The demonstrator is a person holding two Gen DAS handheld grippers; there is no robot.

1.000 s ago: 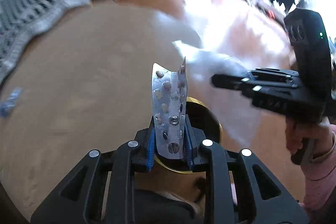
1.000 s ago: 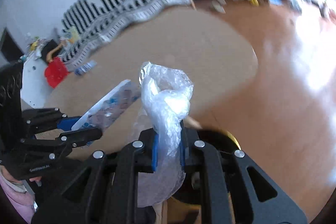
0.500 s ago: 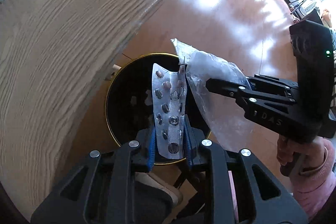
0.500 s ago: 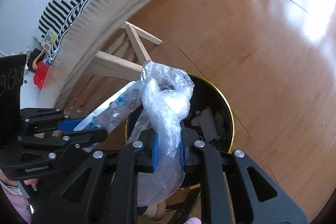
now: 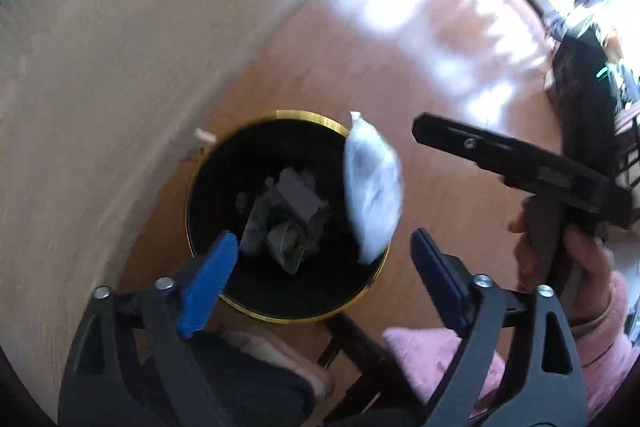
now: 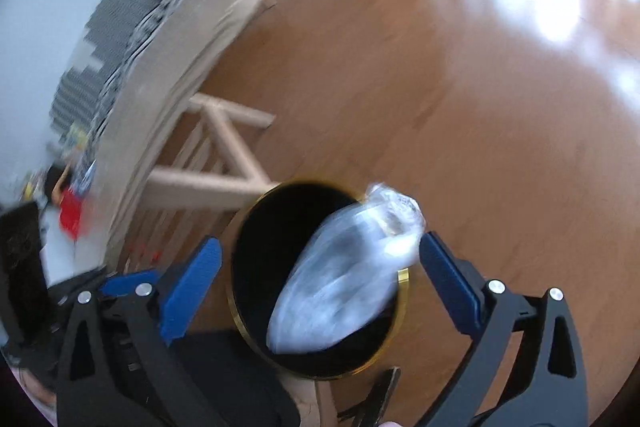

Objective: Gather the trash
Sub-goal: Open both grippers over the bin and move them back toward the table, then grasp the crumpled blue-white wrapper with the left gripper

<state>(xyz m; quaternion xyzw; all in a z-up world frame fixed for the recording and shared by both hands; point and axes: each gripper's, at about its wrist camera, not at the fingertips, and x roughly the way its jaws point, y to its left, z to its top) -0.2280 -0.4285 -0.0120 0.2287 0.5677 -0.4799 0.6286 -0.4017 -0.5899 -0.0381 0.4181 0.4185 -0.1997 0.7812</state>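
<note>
A black round bin with a gold rim [image 5: 304, 115] stands on the floor below both grippers; it also shows in the right wrist view [image 6: 403, 283]. Paper and wrapper scraps [image 5: 288, 211] lie inside it. A crumpled clear plastic bag [image 5: 372, 191] is loose in the air over the bin's right rim, blurred in the right wrist view [image 6: 344, 283]. My left gripper [image 5: 320, 275] is open and empty above the bin. My right gripper [image 6: 316, 283] is open, with the bag between its fingers but not held. The pill blister pack is not clearly visible.
The light wooden table top [image 5: 100, 87] lies to the left of the bin, with its wooden legs [image 6: 224, 155] beside it. A shiny wooden floor [image 6: 460, 87] spreads to the right. A striped sofa [image 6: 120, 27] stands behind the table.
Both grippers have opened over the bin. The blister pack has left the left gripper and the plastic bag has left the right gripper and is falling.
</note>
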